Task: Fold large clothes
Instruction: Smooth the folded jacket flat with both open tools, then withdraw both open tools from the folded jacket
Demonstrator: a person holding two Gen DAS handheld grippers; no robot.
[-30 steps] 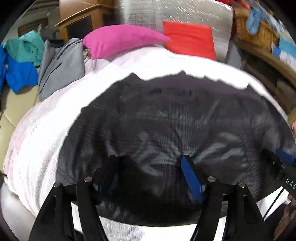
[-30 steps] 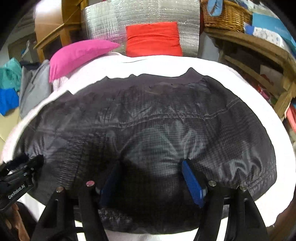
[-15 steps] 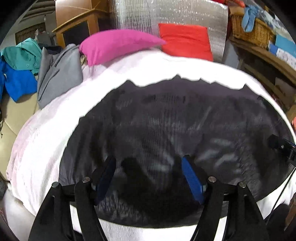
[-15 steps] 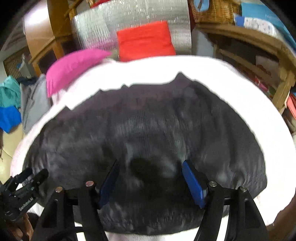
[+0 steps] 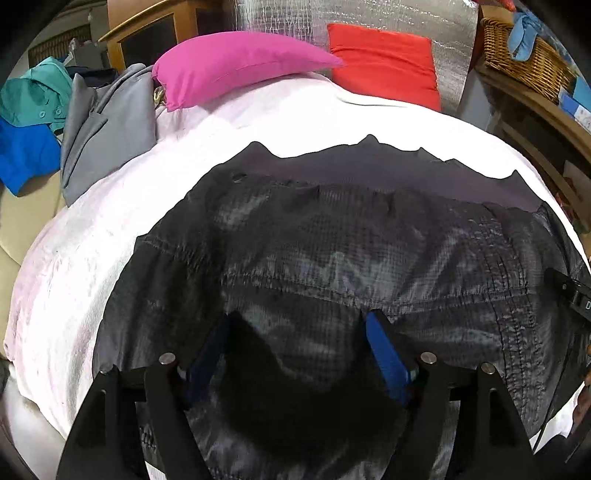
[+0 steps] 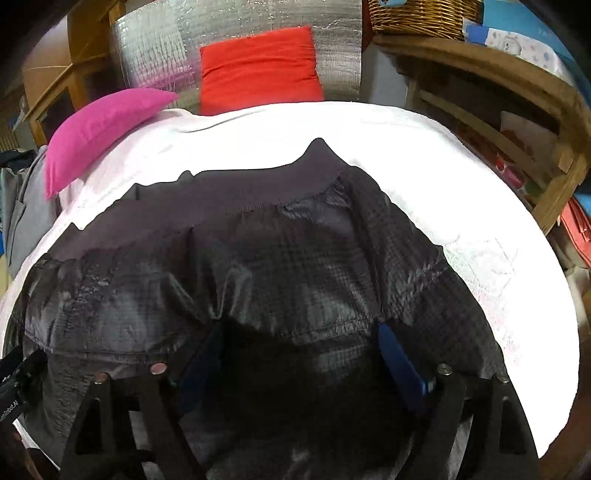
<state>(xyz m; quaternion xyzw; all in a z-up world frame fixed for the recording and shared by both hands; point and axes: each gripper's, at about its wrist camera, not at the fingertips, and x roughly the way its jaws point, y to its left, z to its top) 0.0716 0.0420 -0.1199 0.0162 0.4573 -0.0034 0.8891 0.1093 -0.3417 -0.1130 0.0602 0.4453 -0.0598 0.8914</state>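
A dark grey quilted jacket [image 5: 351, 251] lies spread on the white bedsheet [image 5: 92, 258], with a ribbed band along its far edge. My left gripper [image 5: 297, 321] hovers low over the jacket's near part. Its jaws are opening, with loose fabric lying between the blue pads and no visible pinch. In the right wrist view the jacket [image 6: 277, 258] has a raised fold running across the fingertips of my right gripper [image 6: 298, 328]. Those jaws are also opening wide, over fabric that the pads do not press. Each gripper shows at the other view's edge: right gripper [image 5: 569, 291], left gripper [image 6: 14, 373].
A pink pillow [image 5: 236, 59] and a red pillow [image 5: 384, 62] lie at the head of the bed. Grey garment [image 5: 107, 129] and teal and blue clothes [image 5: 33, 92] are piled on the left. A wooden shelf [image 6: 498, 85] with a wicker basket [image 6: 417, 14] stands on the right.
Both grippers moved forward over the jacket toward the pillows. The ribbed band now shows clearly along the far edge. The right jaws stand noticeably wider, the left slightly wider.
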